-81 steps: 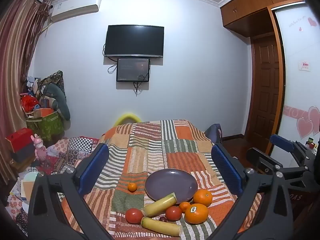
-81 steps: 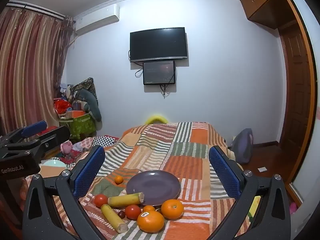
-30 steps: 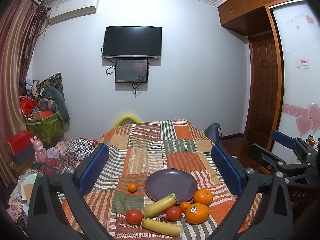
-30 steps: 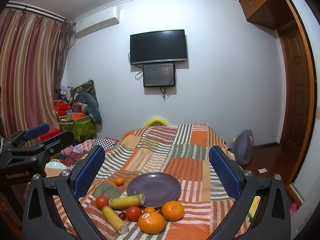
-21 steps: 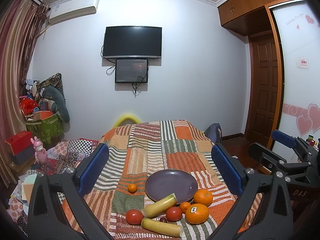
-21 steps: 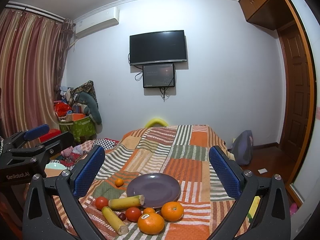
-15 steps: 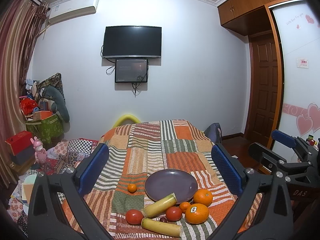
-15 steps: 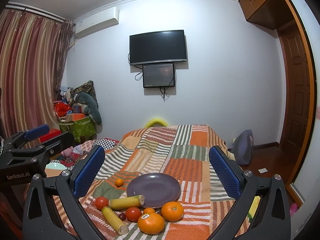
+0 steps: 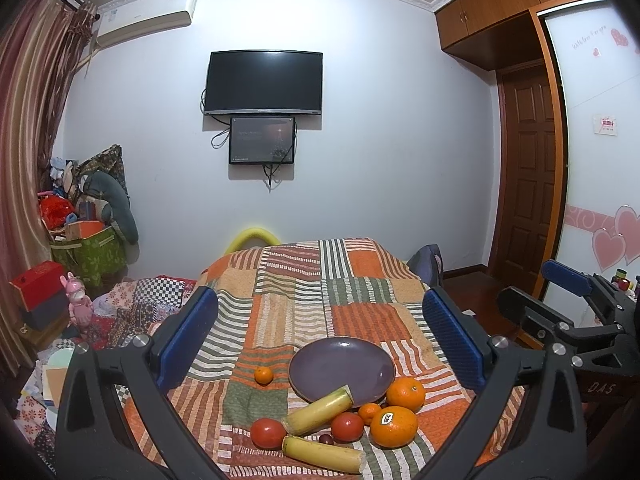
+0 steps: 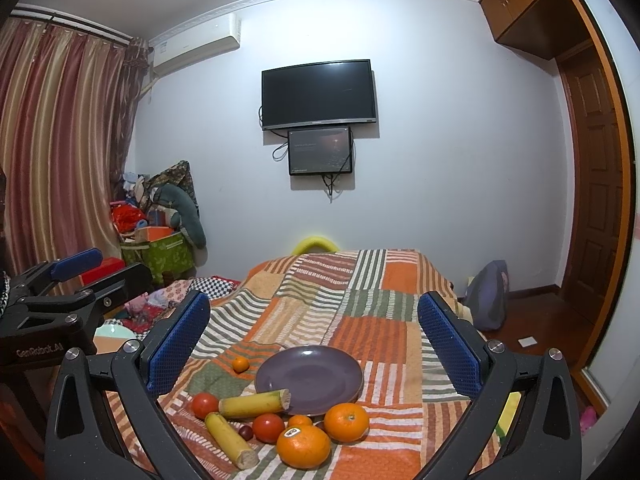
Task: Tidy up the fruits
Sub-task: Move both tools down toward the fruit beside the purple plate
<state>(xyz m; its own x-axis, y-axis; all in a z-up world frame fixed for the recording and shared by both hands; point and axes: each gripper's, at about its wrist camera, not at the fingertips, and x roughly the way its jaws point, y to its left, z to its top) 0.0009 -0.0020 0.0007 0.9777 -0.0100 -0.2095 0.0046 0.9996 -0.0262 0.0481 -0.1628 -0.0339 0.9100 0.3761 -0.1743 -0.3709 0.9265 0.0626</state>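
Note:
A purple plate (image 9: 342, 364) (image 10: 310, 374) lies empty on a patchwork cloth. In front of it lie two big oranges (image 9: 405, 393) (image 9: 394, 426), a small orange (image 9: 369, 412), two red tomatoes (image 9: 267, 433) (image 9: 346, 426), and two yellow-green cane pieces (image 9: 318, 404) (image 9: 323, 454). One cane piece (image 10: 254, 403) leans on the plate rim. A tiny orange (image 9: 263, 375) (image 10: 240, 364) sits alone left of the plate. My left gripper (image 9: 320, 332) is open and empty above the fruit. My right gripper (image 10: 314, 332) is open and empty too, well above the cloth.
The striped patchwork cloth (image 9: 360, 304) covers the table. A green box of clutter (image 9: 86, 254) stands at the left wall. A bag (image 10: 490, 300) lies on the floor at the right, near a wooden door (image 9: 528, 184).
Both views have shifted only slightly. No fruit has moved and both grippers stay open.

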